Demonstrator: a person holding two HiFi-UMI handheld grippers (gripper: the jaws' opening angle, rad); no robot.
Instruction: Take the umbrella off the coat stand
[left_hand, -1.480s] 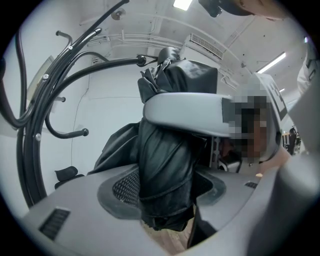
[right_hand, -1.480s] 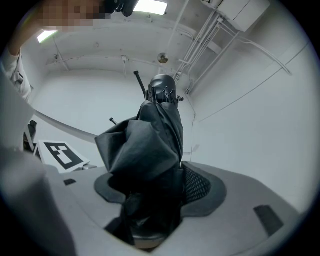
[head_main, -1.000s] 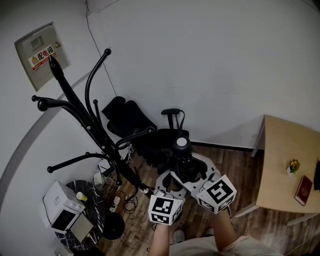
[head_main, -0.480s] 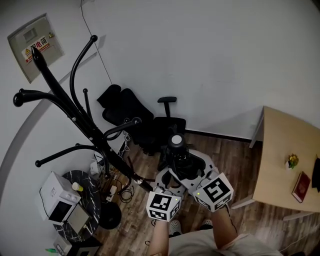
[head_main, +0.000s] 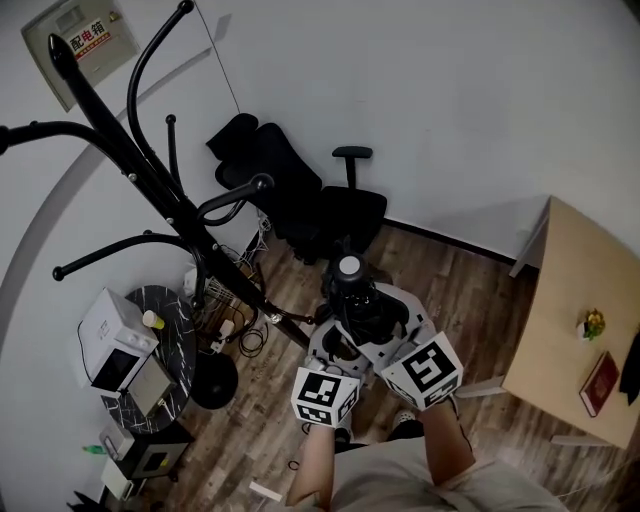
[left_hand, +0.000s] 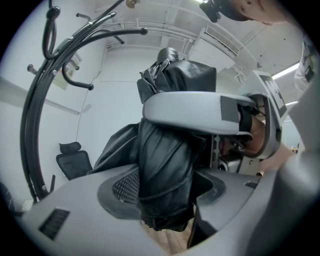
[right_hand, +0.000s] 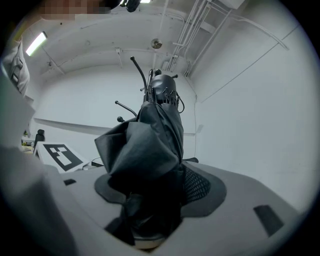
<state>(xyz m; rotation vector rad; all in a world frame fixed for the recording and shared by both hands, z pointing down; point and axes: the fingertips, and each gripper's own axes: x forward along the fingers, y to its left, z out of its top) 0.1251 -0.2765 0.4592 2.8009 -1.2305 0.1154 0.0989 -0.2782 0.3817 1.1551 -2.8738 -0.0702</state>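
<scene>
One folded black umbrella (head_main: 352, 300), clear of the coat stand (head_main: 170, 205), just to its right.
Two grippers pinch it, the left gripper (head_main: 335, 350) and the right gripper (head_main: 392, 325), fingers pressed on its fabric. Only the head view shows the wall box (head_main: 80, 45) by the stand's top, lettered "配电箱". The gripper views add ceiling pipes (right_hand: 187, 35).

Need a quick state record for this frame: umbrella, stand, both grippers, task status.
umbrella: black, folded, roughly upright, end cap toward the head camera
coat stand: black, at left, none of its visible hooks carries the umbrella
left gripper: clamped on the umbrella
right gripper: clamped on the umbrella
task status: umbrella off the stand, held by both grippers
surroundings: office chair behind, wooden table at right
</scene>
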